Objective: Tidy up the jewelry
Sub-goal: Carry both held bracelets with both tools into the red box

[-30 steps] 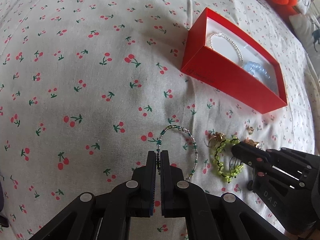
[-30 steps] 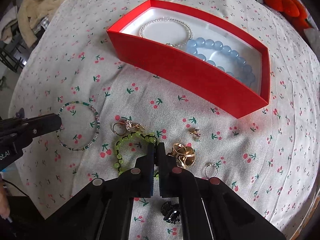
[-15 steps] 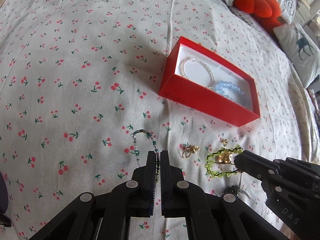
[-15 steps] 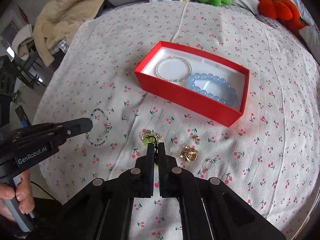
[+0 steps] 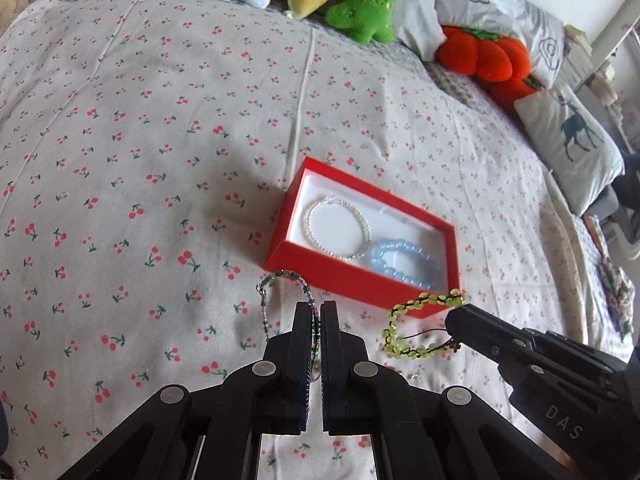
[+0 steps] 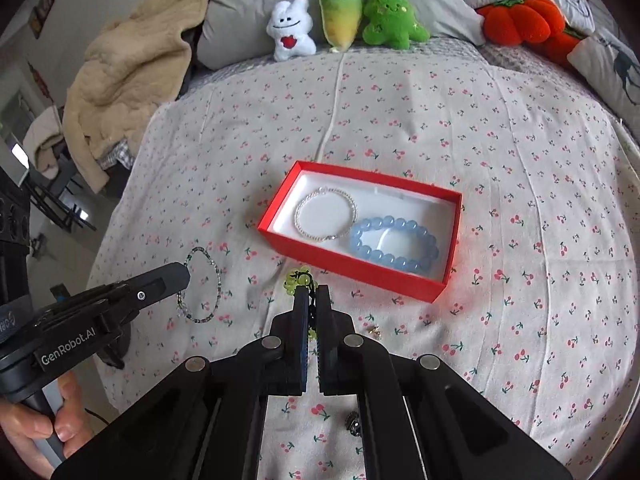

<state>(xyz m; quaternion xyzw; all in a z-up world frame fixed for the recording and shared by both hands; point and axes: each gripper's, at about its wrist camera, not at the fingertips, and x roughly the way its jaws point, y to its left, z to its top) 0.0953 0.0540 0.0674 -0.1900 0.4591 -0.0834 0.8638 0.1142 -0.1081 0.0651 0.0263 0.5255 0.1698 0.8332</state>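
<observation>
A red box (image 5: 352, 280) (image 6: 348, 260) with a white lining lies on the cherry-print bedsheet. It holds a silver bracelet (image 5: 338, 228) (image 6: 325, 218) and a blue bead bracelet (image 5: 404, 264) (image 6: 394, 244). My left gripper (image 5: 316, 308) (image 6: 186, 274) is shut on a thin green-and-clear bead bracelet (image 5: 280, 284) (image 6: 200, 292), lifted above the sheet. My right gripper (image 6: 311, 292) (image 5: 454, 316) is shut on a lime-green bead bracelet (image 5: 416, 328) (image 6: 298, 280), held in the air just in front of the box.
A small gold earring (image 6: 375, 332) and a dark trinket (image 6: 354, 428) lie on the sheet near my right gripper. Plush toys (image 6: 340, 20), an orange pumpkin cushion (image 6: 520, 20) and pillows line the far end of the bed. A beige blanket (image 6: 128, 76) lies at the left.
Both grippers have risen well above the sheet, each carrying its bracelet up with it. The red box now looks smaller and farther away in both views.
</observation>
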